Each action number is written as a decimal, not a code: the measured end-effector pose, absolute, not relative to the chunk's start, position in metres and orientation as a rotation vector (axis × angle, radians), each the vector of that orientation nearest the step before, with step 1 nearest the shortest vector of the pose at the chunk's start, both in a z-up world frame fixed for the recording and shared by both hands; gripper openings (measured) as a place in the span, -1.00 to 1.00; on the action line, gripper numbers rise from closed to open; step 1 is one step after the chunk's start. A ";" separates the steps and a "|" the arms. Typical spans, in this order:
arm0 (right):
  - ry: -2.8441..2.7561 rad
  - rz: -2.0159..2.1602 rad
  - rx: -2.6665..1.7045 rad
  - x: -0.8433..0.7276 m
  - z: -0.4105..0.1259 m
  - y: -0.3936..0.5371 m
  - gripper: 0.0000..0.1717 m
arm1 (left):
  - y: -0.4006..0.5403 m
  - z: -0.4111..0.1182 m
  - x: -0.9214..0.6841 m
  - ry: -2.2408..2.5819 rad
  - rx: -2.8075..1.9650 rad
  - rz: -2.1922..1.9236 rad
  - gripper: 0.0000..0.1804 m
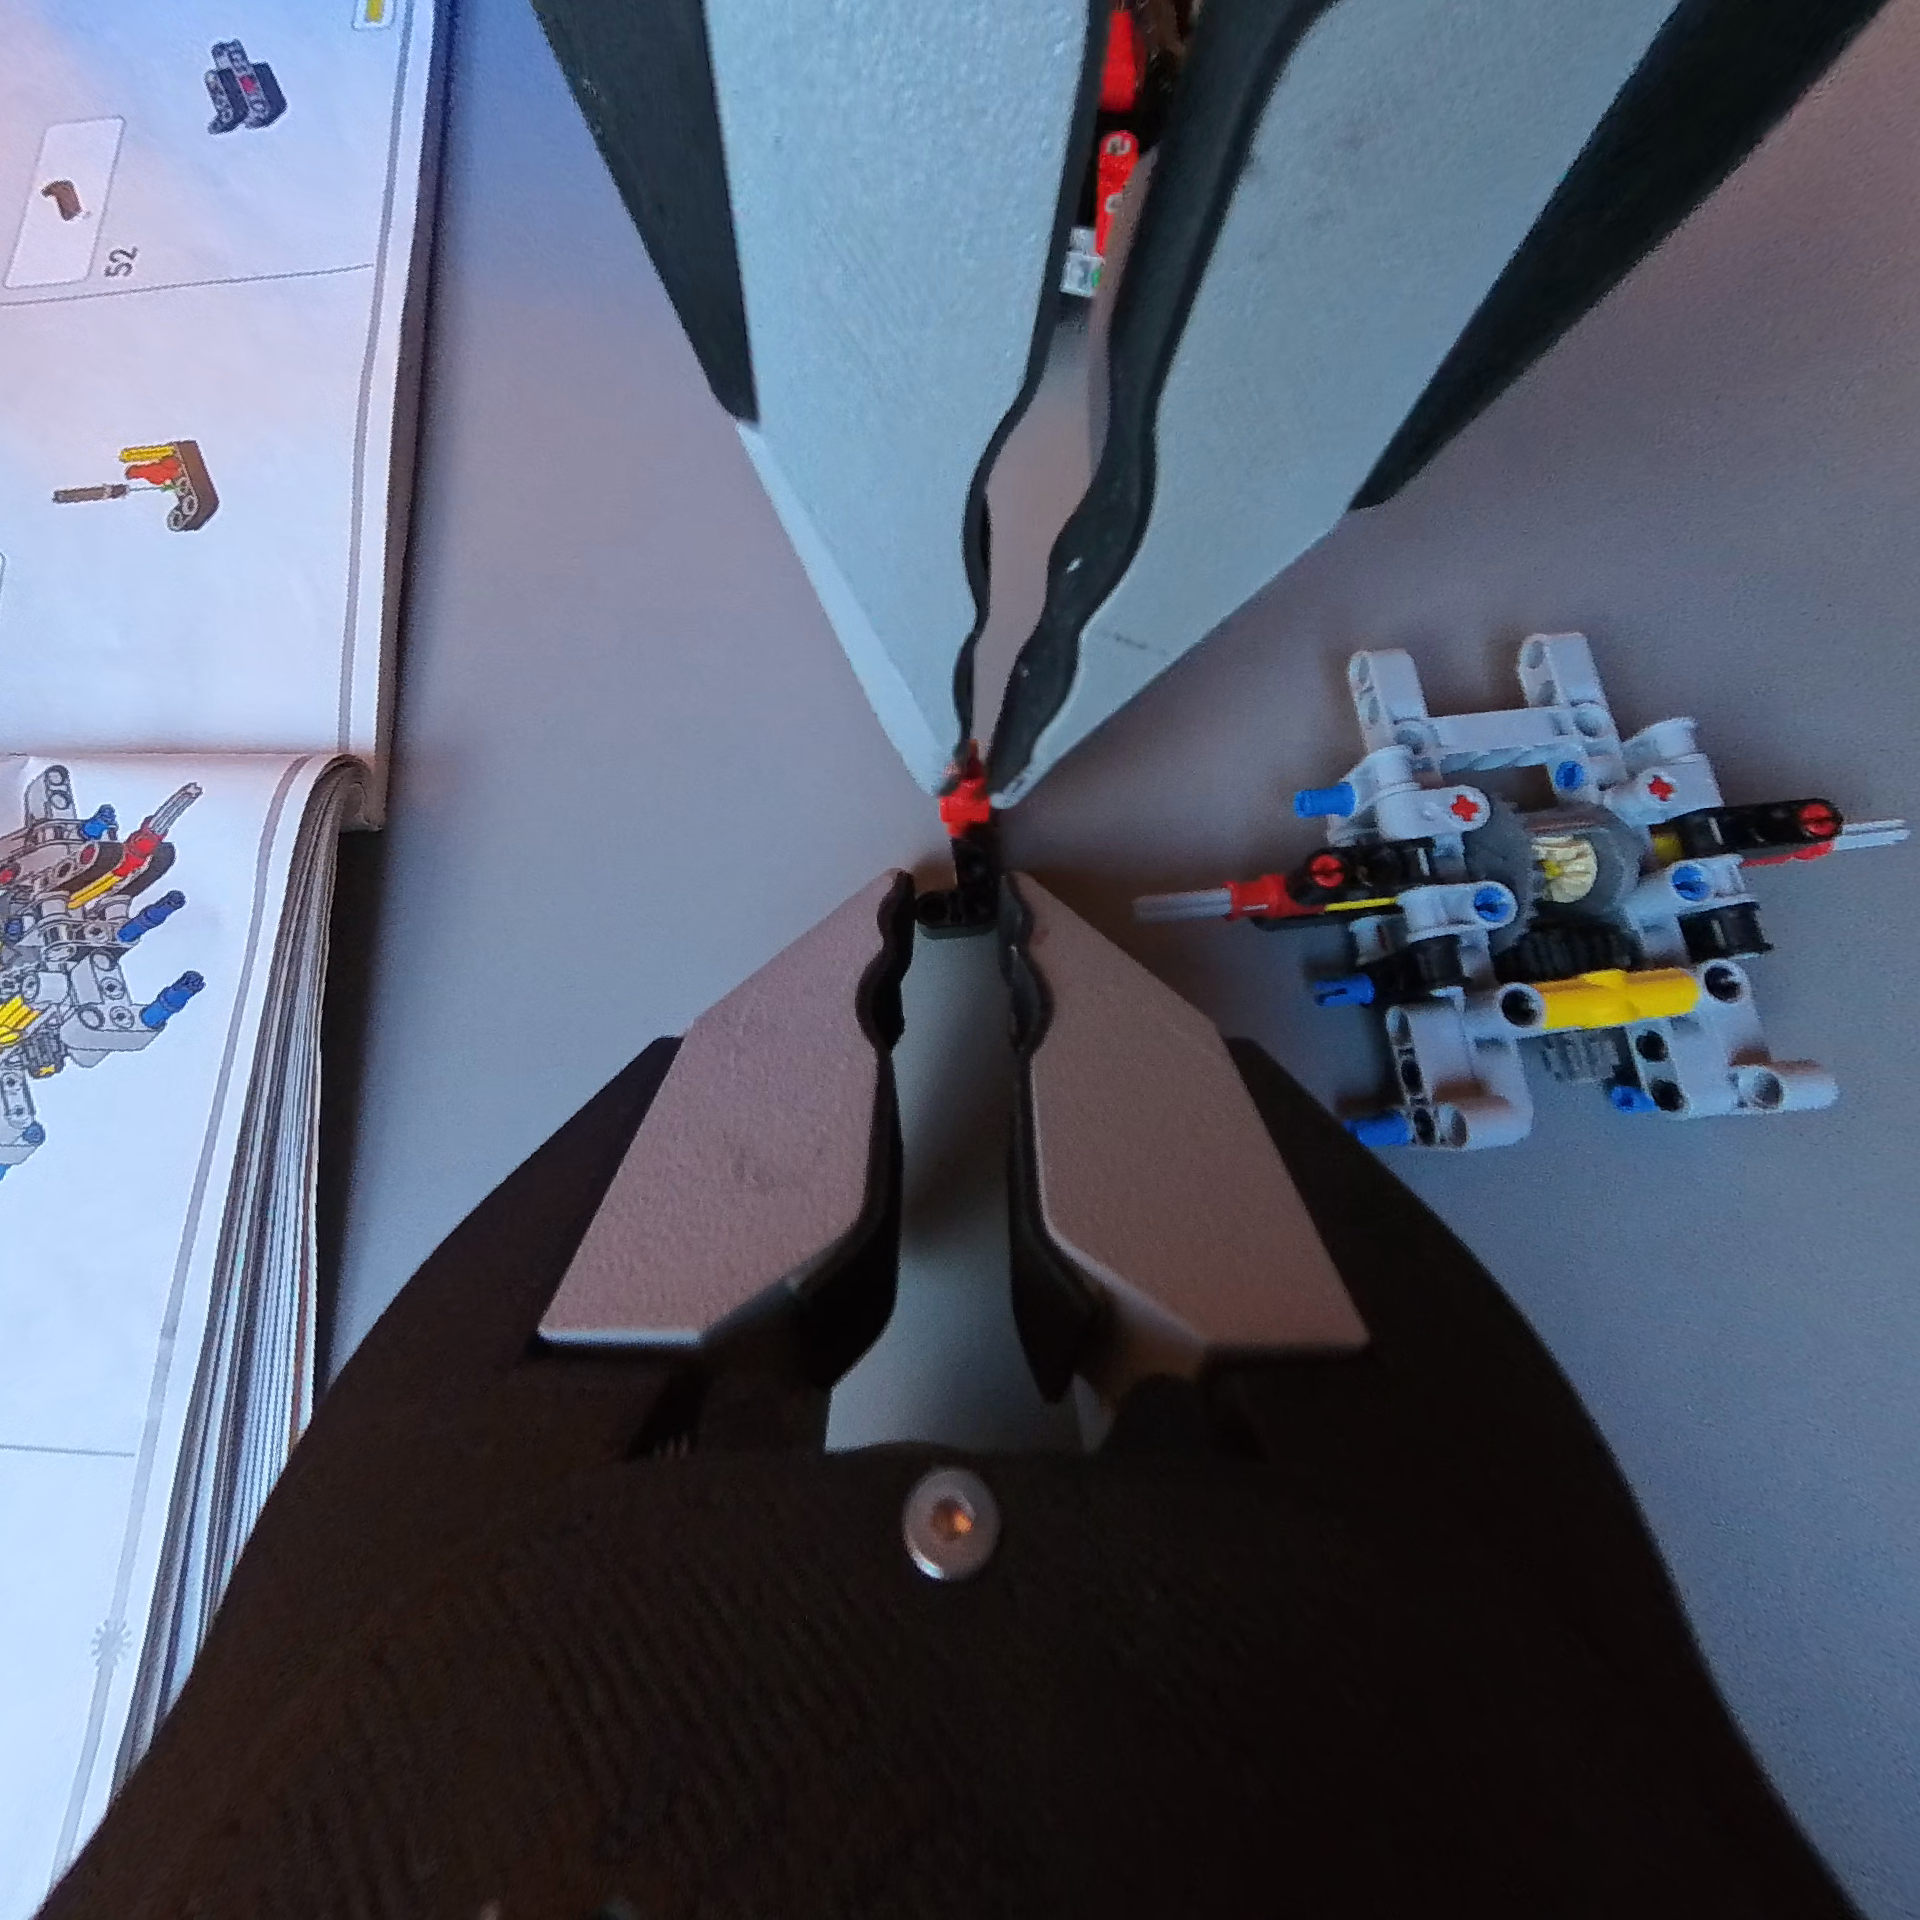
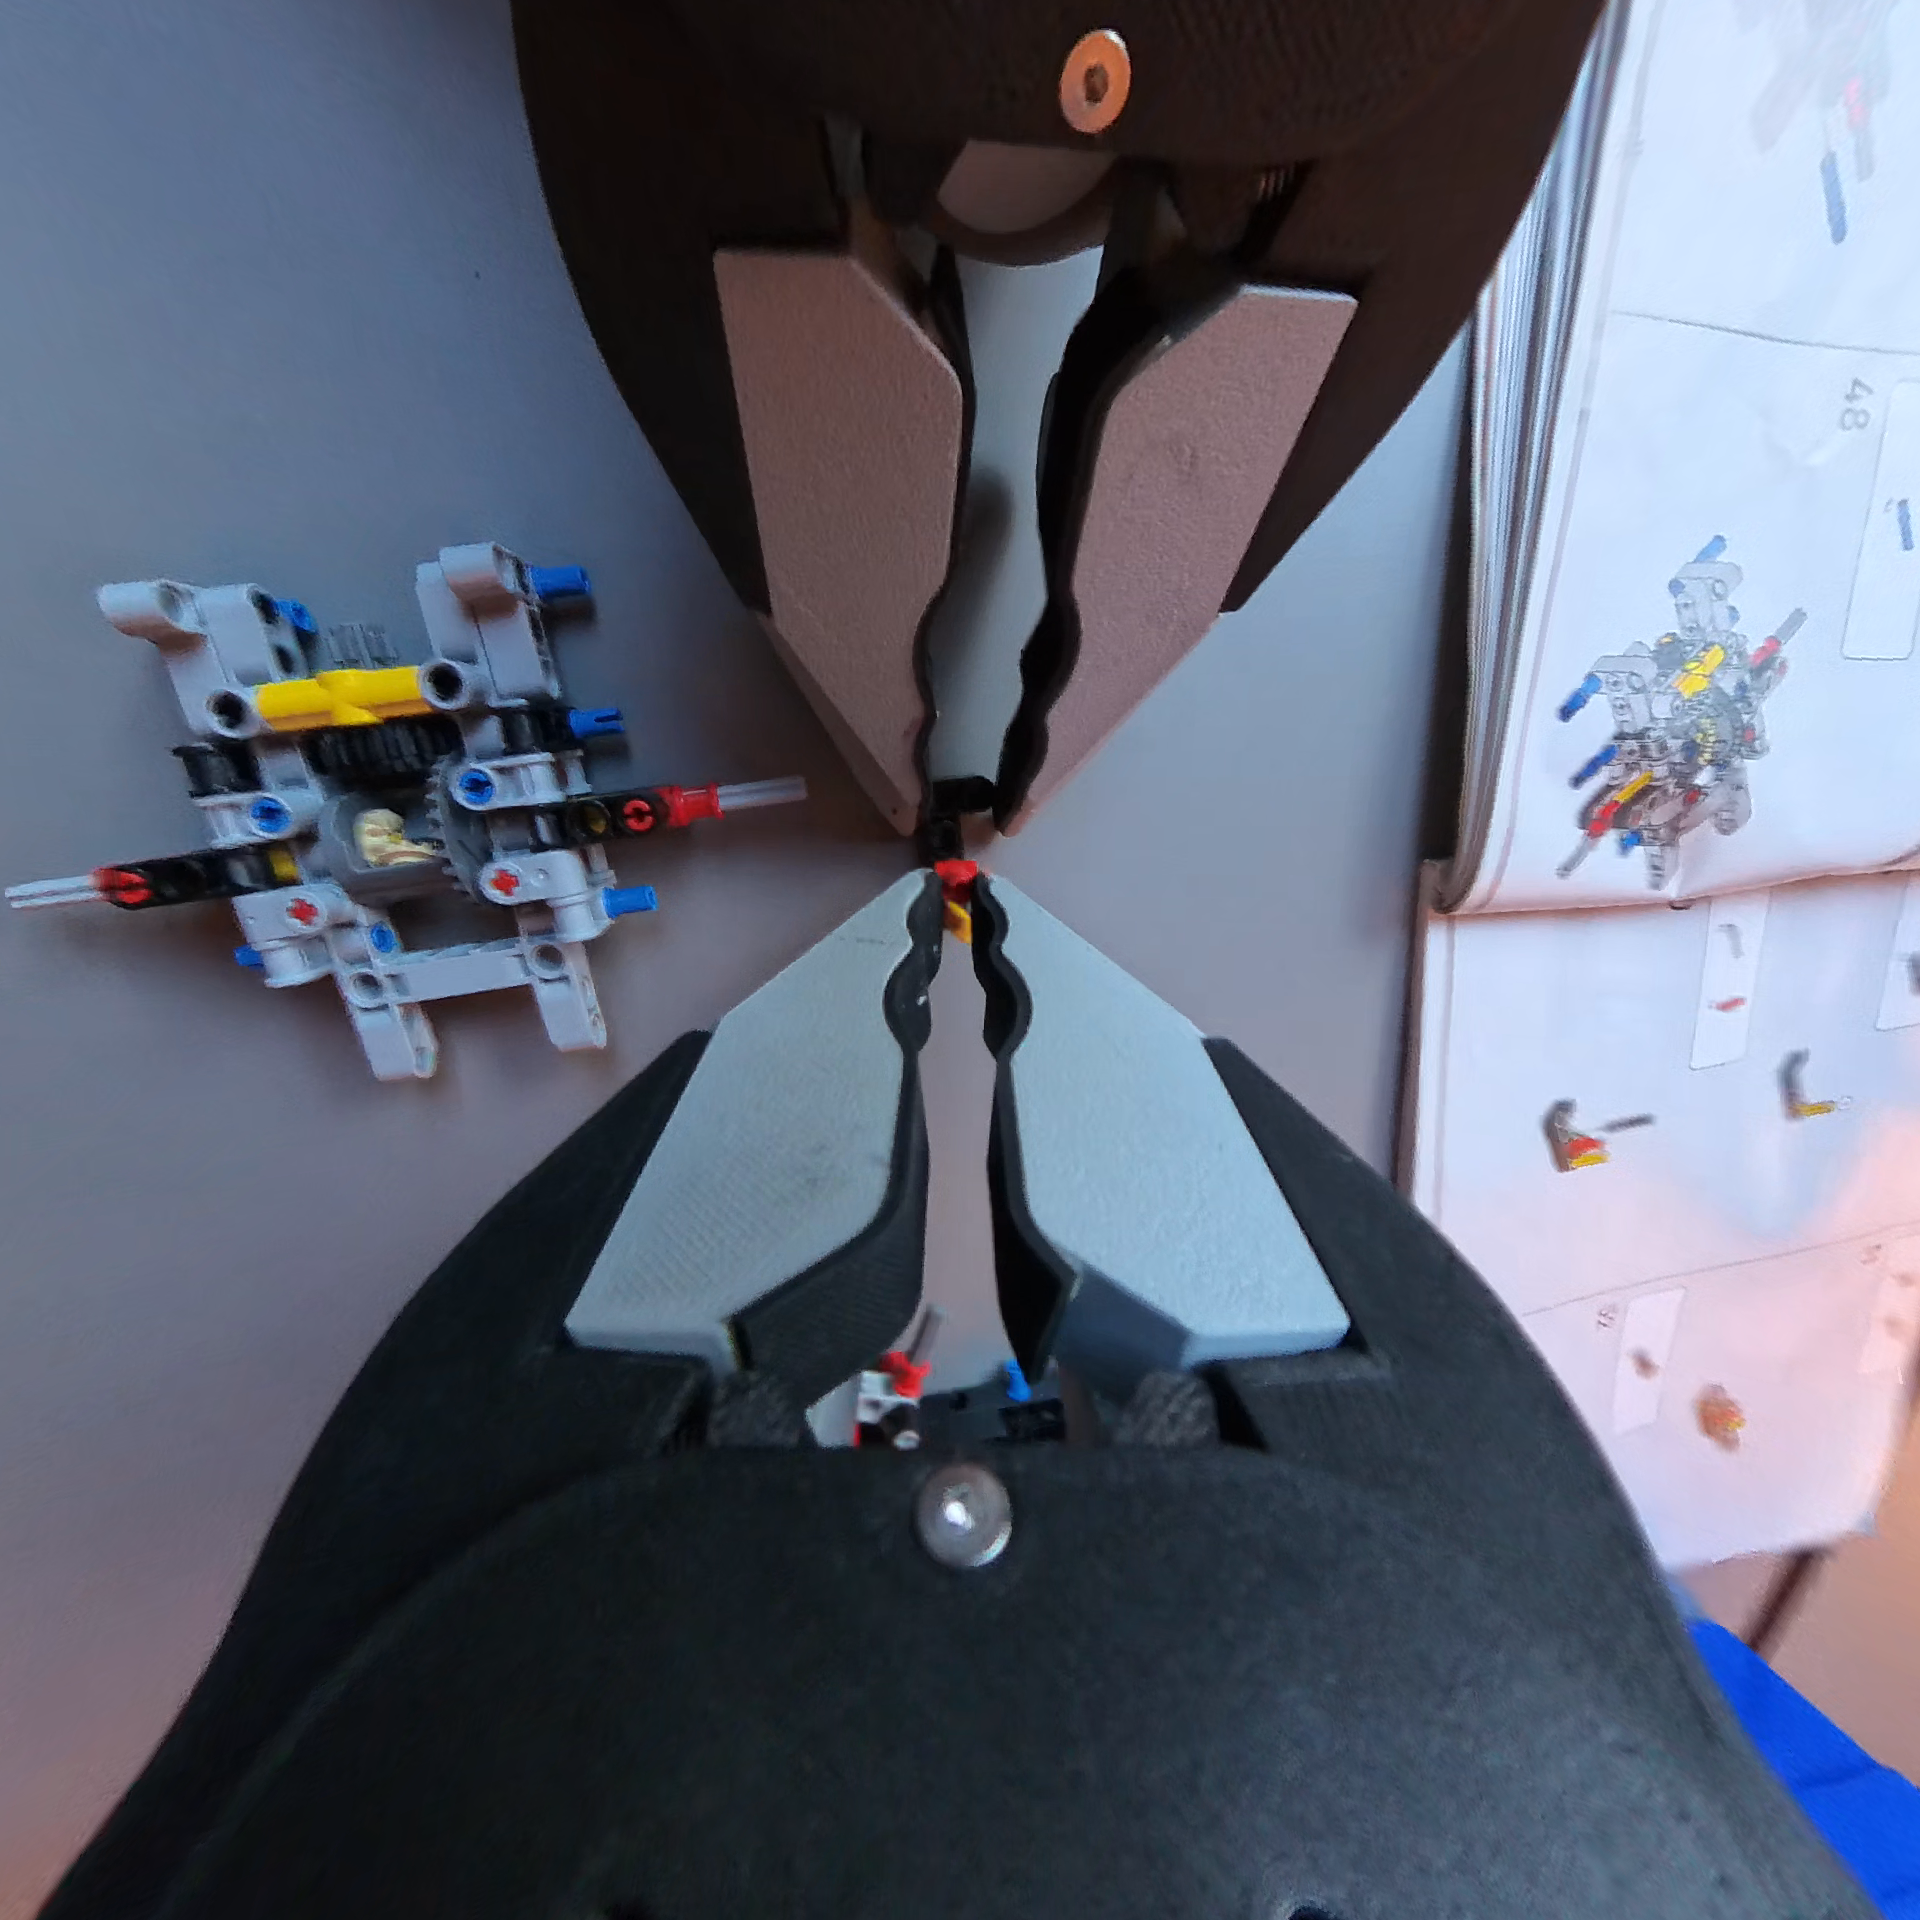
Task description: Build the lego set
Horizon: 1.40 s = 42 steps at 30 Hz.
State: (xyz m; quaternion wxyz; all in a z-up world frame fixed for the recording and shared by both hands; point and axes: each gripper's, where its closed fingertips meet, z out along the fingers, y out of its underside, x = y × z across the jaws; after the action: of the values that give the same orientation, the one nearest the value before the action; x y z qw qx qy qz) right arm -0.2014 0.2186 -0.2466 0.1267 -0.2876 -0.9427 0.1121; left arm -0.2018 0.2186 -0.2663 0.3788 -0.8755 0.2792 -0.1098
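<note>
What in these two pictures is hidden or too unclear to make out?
- Small yellow piece behind the red connector: right wrist view, mostly hidden between the right gripper's black pads.
- Loose red, white and blue parts: right wrist view, covered by the gripper body.
- Open instruction booklet: left wrist view, cut off by the edge.

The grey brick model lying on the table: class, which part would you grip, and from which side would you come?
Grip the grey brick model across its long grey crossbar, coming from above: it lies flat, that bar is straight and exposed, while thin axles and blue pins stick out along the sides.
</note>
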 end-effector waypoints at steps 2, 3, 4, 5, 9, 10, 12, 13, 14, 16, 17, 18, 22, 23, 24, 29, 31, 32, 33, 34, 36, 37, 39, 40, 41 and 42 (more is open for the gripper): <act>-2.745 0.304 -0.809 -0.202 -0.247 0.221 -0.98 | 0.219 -0.266 -0.202 0.711 -2.238 -0.285 -0.85; -2.761 0.307 -0.809 -0.200 -0.247 0.220 -0.98 | 0.219 -0.266 -0.202 0.710 -2.239 -0.287 -0.85; -2.774 0.307 -0.812 -0.198 -0.247 0.220 -0.98 | 0.219 -0.266 -0.202 0.709 -2.239 -0.289 -0.85; -2.778 0.303 -0.809 -0.198 -0.246 0.220 -0.98 | 0.219 -0.266 -0.202 0.709 -2.238 -0.289 -0.85; -2.759 0.313 -0.808 -0.200 -0.247 0.219 -0.98 | 0.219 -0.266 -0.203 0.700 -2.242 -0.286 -0.85; -2.750 0.321 -0.808 -0.201 -0.248 0.219 -0.98 | 0.219 -0.266 -0.203 0.698 -2.242 -0.284 -0.85; -2.737 0.356 -0.821 -0.201 -0.248 0.219 -0.98 | 0.219 -0.266 -0.203 0.701 -2.239 -0.270 -0.85; -2.734 0.371 -0.830 -0.201 -0.248 0.219 -0.98 | 0.219 -0.266 -0.203 0.705 -2.236 -0.260 -0.85; -2.734 0.379 -0.835 -0.201 -0.248 0.219 -0.98 | 0.219 -0.266 -0.203 0.708 -2.233 -0.252 -0.85; -2.745 0.371 -0.815 -0.200 -0.248 0.220 -0.97 | 0.219 -0.266 -0.203 0.710 -2.231 -0.245 -0.85; -2.755 0.357 -0.789 -0.200 -0.248 0.220 -0.97 | 0.219 -0.266 -0.203 0.709 -2.232 -0.245 -0.85; -2.767 0.332 -0.764 -0.200 -0.248 0.220 -0.98 | 0.219 -0.266 -0.204 0.702 -2.234 -0.245 -0.85; -2.803 0.271 -0.688 -0.201 -0.249 0.222 -0.97 | 0.220 -0.266 -0.207 0.630 -2.263 -0.296 -0.85; -2.810 0.264 -0.673 -0.202 -0.249 0.222 -0.97 | 0.220 -0.266 -0.207 0.619 -2.268 -0.311 -0.85; -2.812 0.263 -0.658 -0.202 -0.249 0.222 -0.97 | 0.220 -0.266 -0.208 0.612 -2.270 -0.320 -0.85; -2.800 0.268 -0.651 -0.204 -0.249 0.220 -0.98 | 0.219 -0.266 -0.209 0.592 -2.277 -0.345 -0.85; -2.788 0.245 -0.619 -0.203 -0.249 0.220 -0.98 | 0.219 -0.266 -0.209 0.589 -2.278 -0.351 -0.85; -2.785 0.226 -0.597 -0.203 -0.249 0.220 -0.97 | 0.219 -0.266 -0.209 0.586 -2.279 -0.355 -0.85; -2.787 0.205 -0.577 -0.203 -0.249 0.220 -0.97 | 0.220 -0.266 -0.209 0.583 -2.279 -0.359 -0.85; -2.797 0.183 -0.565 -0.202 -0.249 0.221 -0.98 | 0.220 -0.266 -0.209 0.578 -2.280 -0.365 -0.85; -2.828 0.140 -0.560 -0.202 -0.249 0.222 -0.97 | 0.220 -0.265 -0.209 0.549 -2.286 -0.395 -0.85; -2.838 0.120 -0.554 -0.202 -0.249 0.222 -0.98 | 0.220 -0.265 -0.209 0.538 -2.288 -0.407 -0.85; -2.842 0.086 -0.533 -0.204 -0.249 0.222 -0.98 | 0.220 -0.265 -0.210 0.518 -2.293 -0.424 -0.85; -2.839 0.083 -0.513 -0.205 -0.249 0.220 -0.98 | 0.220 -0.265 -0.210 0.512 -2.294 -0.431 -0.85; -2.836 0.089 -0.492 -0.205 -0.249 0.217 -0.98 | 0.220 -0.264 -0.210 0.503 -2.295 -0.441 -0.85; -2.832 0.093 -0.476 -0.205 -0.249 0.215 -0.98 | 0.220 -0.264 -0.210 0.491 -2.298 -0.454 -0.85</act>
State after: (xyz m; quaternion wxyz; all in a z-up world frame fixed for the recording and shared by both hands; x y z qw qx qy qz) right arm -0.2050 0.2147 -0.2494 0.1338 -0.1641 -0.9768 0.0320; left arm -0.2102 0.2202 -0.2645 0.3652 -0.8938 0.1910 -0.1766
